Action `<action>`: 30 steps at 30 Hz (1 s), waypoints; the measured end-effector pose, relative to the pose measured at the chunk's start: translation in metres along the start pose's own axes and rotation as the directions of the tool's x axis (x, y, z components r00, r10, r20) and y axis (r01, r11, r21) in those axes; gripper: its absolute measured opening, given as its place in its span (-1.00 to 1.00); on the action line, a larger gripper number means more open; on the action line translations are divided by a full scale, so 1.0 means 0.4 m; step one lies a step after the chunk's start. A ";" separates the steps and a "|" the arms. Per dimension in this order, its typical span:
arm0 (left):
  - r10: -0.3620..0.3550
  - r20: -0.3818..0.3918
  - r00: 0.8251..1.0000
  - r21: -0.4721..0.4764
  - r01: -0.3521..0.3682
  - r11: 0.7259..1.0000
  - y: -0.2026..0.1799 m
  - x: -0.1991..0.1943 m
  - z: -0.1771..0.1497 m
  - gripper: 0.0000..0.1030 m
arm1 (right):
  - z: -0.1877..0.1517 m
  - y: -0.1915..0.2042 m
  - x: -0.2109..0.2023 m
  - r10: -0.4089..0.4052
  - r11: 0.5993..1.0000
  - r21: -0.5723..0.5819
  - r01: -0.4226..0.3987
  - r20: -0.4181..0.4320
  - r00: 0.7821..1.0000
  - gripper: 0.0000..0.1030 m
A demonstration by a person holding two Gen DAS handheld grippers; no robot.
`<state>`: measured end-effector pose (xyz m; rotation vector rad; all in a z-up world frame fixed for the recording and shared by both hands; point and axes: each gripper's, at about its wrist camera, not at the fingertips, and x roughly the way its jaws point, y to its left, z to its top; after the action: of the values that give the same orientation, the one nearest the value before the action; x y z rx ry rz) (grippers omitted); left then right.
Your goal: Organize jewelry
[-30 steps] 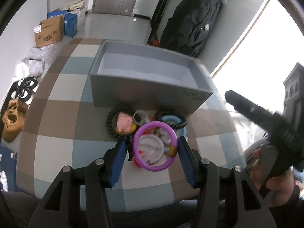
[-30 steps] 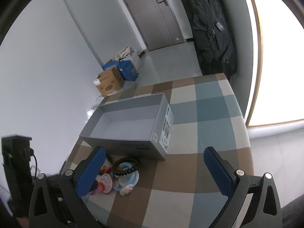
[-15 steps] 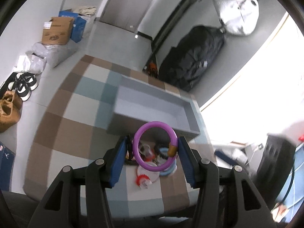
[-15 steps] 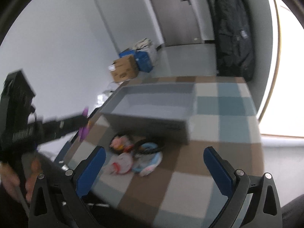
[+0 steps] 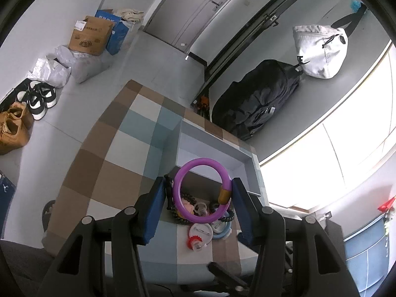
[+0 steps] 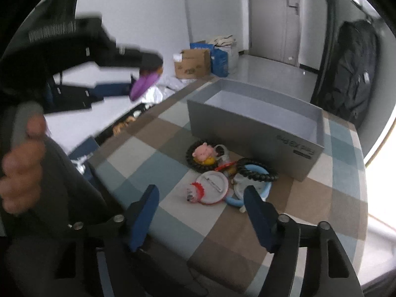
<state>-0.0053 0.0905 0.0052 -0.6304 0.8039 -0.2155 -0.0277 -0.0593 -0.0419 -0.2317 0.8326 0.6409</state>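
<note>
Left gripper (image 5: 199,194): jaws clamped on the purple bracelet (image 5: 178,198), held in the air, well above the table.
Right gripper (image 6: 201,201): jaws wide apart, nothing between them, low over the table, near the jewelry pile (image 6: 222,170).
Grey box (image 6: 250,128): open-topped, on the checked tablecloth (image 6: 138,158).
Jewelry pile: just beside the grey box's near wall, on the tablecloth, with a black beaded bracelet (image 6: 257,173) on top.

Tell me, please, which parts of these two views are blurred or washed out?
Right wrist view: the left hand-held gripper and purple ring are motion-smeared; the grey box is sharp. Left wrist view: the window is blown out white.
</note>
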 end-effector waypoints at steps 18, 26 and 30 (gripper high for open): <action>-0.002 -0.009 1.000 -0.023 0.002 1.000 0.031 -0.011 0.006 -0.07 | 0.000 0.045 0.063 -0.007 0.997 -0.083 0.006 -0.015 1.000 -0.64; 0.027 -0.016 1.000 0.018 -0.027 0.999 0.018 -0.005 -0.002 -0.07 | 0.021 0.014 0.030 0.026 1.000 -0.015 -0.026 0.048 0.998 -0.64; 0.038 -0.025 0.999 0.024 -0.038 0.999 0.011 0.002 -0.003 -0.07 | 0.045 -0.023 0.004 0.055 0.997 0.052 -0.059 0.084 0.995 -0.64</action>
<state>-0.0060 0.0931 0.0014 -0.5906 0.8358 -0.1984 -0.0102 -0.0580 -0.0318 -0.1318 0.7778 0.6760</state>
